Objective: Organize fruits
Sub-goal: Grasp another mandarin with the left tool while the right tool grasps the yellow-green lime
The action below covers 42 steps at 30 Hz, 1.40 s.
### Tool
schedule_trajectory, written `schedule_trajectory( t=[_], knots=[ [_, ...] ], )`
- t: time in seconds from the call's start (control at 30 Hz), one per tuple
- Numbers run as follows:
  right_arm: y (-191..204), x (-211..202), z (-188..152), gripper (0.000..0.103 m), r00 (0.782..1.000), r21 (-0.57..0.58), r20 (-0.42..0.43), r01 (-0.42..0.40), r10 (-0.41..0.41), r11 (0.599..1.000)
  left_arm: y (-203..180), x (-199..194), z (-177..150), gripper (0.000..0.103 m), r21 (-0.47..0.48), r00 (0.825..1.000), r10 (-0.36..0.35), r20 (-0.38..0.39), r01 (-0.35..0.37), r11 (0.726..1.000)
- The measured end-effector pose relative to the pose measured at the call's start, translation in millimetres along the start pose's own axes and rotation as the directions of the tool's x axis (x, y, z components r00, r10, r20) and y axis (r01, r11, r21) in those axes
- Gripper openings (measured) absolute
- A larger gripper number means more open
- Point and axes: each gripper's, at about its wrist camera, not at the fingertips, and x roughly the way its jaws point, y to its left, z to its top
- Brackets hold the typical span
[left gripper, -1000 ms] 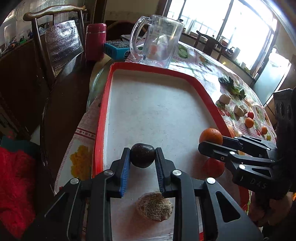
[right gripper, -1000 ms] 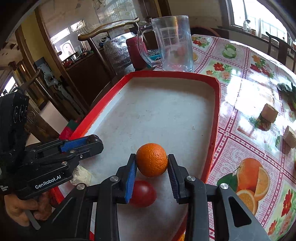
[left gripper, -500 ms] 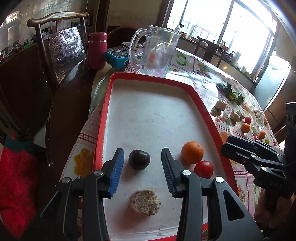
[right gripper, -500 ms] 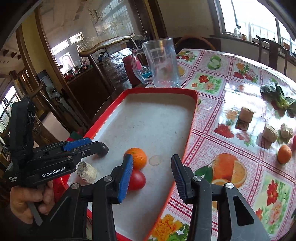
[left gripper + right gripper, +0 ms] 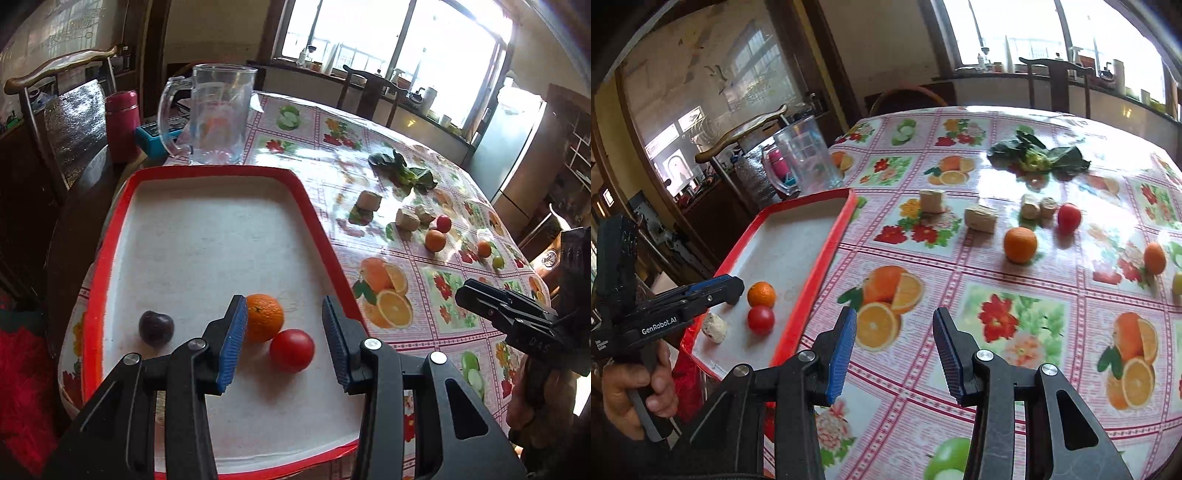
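Left wrist view: left claw (image 5: 282,339) is hanging open and empty, having released the plum (image 5: 156,328) onto the tray (image 5: 110,236). Right wrist view: right claw (image 5: 894,354), emptied of its orange (image 5: 761,294), is gaping over the worktop (image 5: 1015,295), likely heading for another orange (image 5: 1020,244).

Tray (image 5: 110,258) sits on the desk (image 5: 424,332) at its left edge, jug (image 5: 218,114) just behind it. In the tray's near end: plum (image 5: 156,328) left, orange (image 5: 264,316) beside it, tomato (image 5: 291,350) touching the orange's right. Right of the tray, well apart on the desk, loose fruit (image 5: 1020,244) and chunks (image 5: 980,218), leafy greens (image 5: 1039,155) behind them.
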Motion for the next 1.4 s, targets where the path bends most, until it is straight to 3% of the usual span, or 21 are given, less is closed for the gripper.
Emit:
schedule_trajectory(
  t=[0.73,1.13,1.4],
  knots=[
    [-121,-53,-25,0.045,0.983,0.165,0.024,0.177,-0.183,0.970,-123,41,6,0.040,0.185,0.988,-0.135,-0.081,0.147,0.972],
    [-195,-57,-15,0.045,0.960,0.239,0.014,0.268,-0.280,0.933,-174,89,26,0.040,0.233,0.979,-0.159,-0.127,0.186,0.955],
    [-234,-46,1,0.046,0.931,0.262,-0.004,0.353,-0.365,0.898,-195,129,46,0.040,0.241,0.978,-0.152,-0.141,0.183,0.953]
  ],
)
